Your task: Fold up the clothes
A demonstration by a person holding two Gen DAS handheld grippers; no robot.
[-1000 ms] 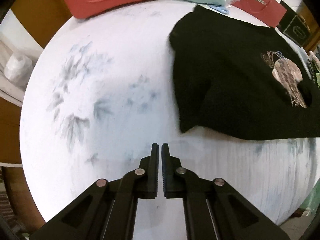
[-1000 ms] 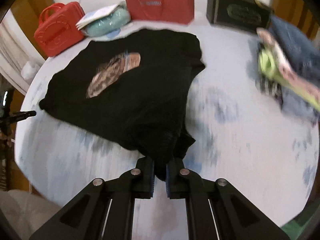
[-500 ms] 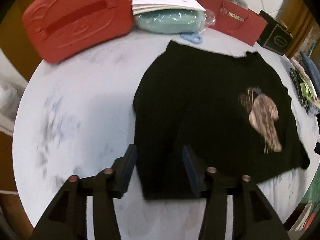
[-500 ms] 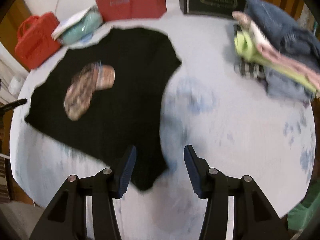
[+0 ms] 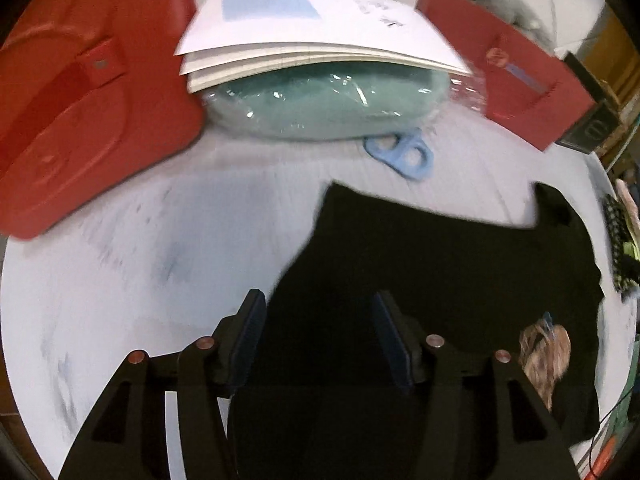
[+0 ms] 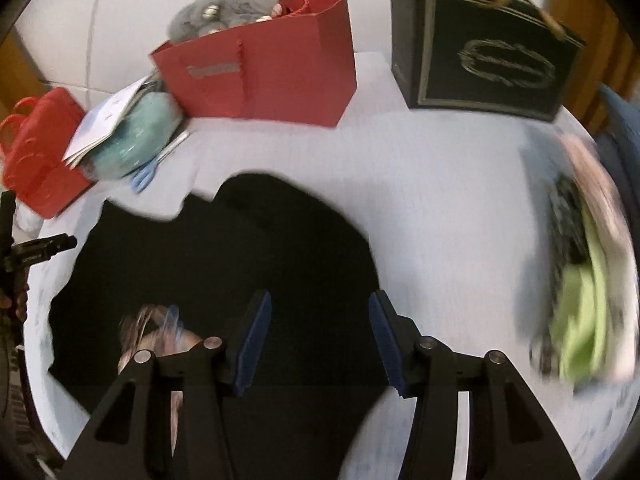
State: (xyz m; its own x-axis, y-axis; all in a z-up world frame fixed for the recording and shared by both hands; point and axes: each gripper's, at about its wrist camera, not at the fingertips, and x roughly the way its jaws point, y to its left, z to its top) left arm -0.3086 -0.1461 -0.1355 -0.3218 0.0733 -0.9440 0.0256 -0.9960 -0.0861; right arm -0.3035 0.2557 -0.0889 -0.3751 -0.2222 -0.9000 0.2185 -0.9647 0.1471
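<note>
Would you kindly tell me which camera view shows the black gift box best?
The right wrist view: the black gift box stands whole at the table's far edge, its oval emblem facing the camera. The left wrist view catches only a corner of it behind the red paper bag.

Both wrist views look forward and down along wide-spread fingers, close over the black shirt [image 5: 420, 280] [image 6: 240, 264] on the table [image 5: 140, 280] [image 6: 440, 208]; beyond the fingertips both share the red paper bag [image 5: 516, 80] [image 6: 272, 72] and teal bundle [image 5: 320, 104] [image 6: 136, 140].
</note>
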